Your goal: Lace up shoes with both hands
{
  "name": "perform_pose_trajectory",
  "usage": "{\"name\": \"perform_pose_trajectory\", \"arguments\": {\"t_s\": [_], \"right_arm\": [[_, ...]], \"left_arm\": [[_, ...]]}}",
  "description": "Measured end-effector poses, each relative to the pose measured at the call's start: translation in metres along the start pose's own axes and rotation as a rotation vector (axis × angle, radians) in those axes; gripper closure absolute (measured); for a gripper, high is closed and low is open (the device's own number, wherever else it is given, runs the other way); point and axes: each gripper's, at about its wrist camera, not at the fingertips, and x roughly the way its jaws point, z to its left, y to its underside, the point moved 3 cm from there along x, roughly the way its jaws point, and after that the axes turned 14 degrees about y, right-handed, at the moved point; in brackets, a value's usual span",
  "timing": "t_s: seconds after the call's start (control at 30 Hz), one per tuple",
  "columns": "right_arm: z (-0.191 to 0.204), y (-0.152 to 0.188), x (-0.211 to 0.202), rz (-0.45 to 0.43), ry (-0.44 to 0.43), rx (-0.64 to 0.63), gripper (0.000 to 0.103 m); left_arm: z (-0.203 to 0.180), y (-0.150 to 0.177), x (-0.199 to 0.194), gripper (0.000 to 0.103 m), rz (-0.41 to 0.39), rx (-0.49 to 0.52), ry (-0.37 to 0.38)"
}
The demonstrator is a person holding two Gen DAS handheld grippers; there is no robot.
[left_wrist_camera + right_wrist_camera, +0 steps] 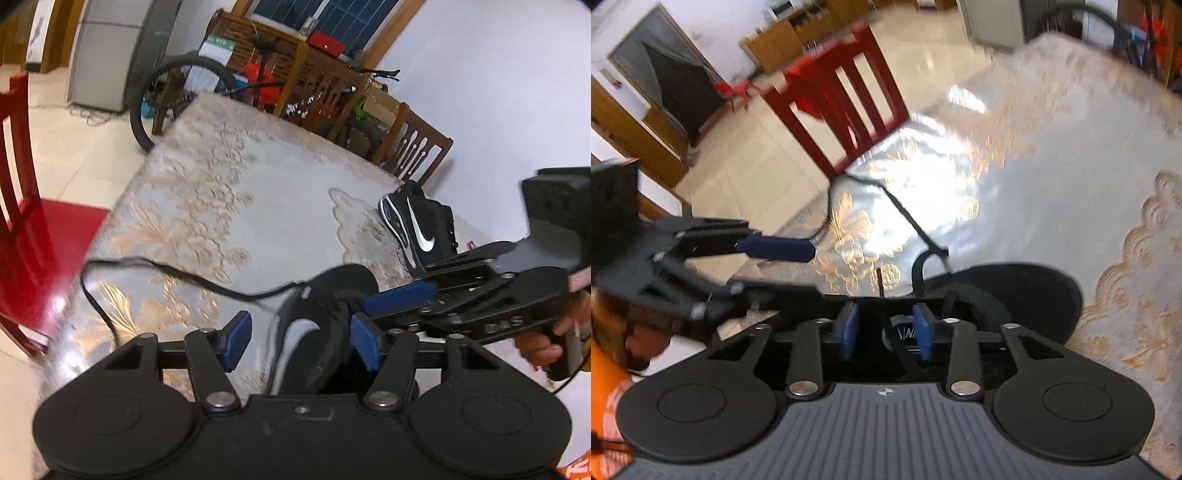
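A black shoe with a white swoosh lies on the table between the blue fingers of my left gripper. The left pad stands clear of it, so that gripper is open. The shoe's black lace trails out in a long loop over the cloth. My right gripper reaches in from the right, over the shoe's collar. In the right wrist view my right gripper is open above the shoe, with a lace strand running down between its pads. My left gripper shows at the left.
A second black shoe stands on the table by the white wall. A red chair is at the table's left edge, a wooden chair and a bicycle beyond. A hand holds the right gripper.
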Motion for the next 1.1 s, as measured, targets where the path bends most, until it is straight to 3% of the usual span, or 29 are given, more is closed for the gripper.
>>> {"name": "perform_pose_trajectory", "arguments": {"t_s": [0.1, 0.23, 0.3, 0.33, 0.4, 0.47, 0.57, 0.63, 0.7, 0.73, 0.77, 0.9, 1.0, 1.1], "right_arm": [[0.007, -0.008, -0.005, -0.044, 0.021, -0.039, 0.066], [0.027, -0.023, 0.023, 0.009, 0.061, -0.142, 0.069], [0.032, -0.024, 0.044, 0.074, 0.093, -0.189, 0.081], [0.031, -0.023, 0.052, 0.099, 0.098, -0.189, 0.097], [0.023, -0.027, 0.055, 0.11, 0.042, -0.091, 0.1], [0.011, -0.033, 0.043, 0.058, -0.004, 0.028, 0.1], [-0.011, -0.039, 0.011, -0.064, -0.187, 0.276, 0.1], [-0.019, -0.039, -0.01, -0.149, -0.268, 0.366, 0.1], [-0.024, -0.038, -0.027, -0.226, -0.321, 0.425, 0.1], [-0.024, -0.036, -0.031, -0.244, -0.328, 0.437, 0.1], [-0.023, -0.035, -0.033, -0.256, -0.337, 0.451, 0.1], [-0.021, -0.035, -0.049, -0.343, -0.392, 0.514, 0.1], [-0.017, -0.05, -0.071, -0.424, -0.461, 0.531, 0.1], [-0.006, -0.072, -0.099, -0.519, -0.482, 0.47, 0.1]], "left_arm": [[0.002, 0.0, -0.003, 0.047, 0.009, 0.048, -0.029], [0.002, 0.007, -0.003, 0.047, 0.034, 0.108, -0.073], [0.003, 0.01, -0.003, 0.047, 0.041, 0.11, -0.057], [0.003, 0.01, -0.002, 0.047, 0.042, 0.112, -0.048], [0.004, 0.01, 0.001, 0.048, 0.04, 0.12, -0.037], [0.001, 0.004, 0.005, 0.049, 0.036, 0.146, -0.017], [-0.009, -0.007, 0.01, 0.049, 0.021, 0.196, 0.037], [-0.02, -0.017, 0.013, 0.049, -0.003, 0.247, 0.089], [-0.032, -0.029, 0.016, 0.07, -0.031, 0.293, 0.142], [-0.037, -0.036, 0.017, 0.097, -0.035, 0.306, 0.166], [-0.043, -0.042, 0.018, 0.102, -0.04, 0.32, 0.19], [-0.072, -0.066, 0.001, 0.102, -0.102, 0.446, 0.21], [-0.088, -0.089, -0.026, 0.102, -0.165, 0.472, 0.225], [-0.107, -0.111, -0.054, 0.102, -0.233, 0.524, 0.201]]}}
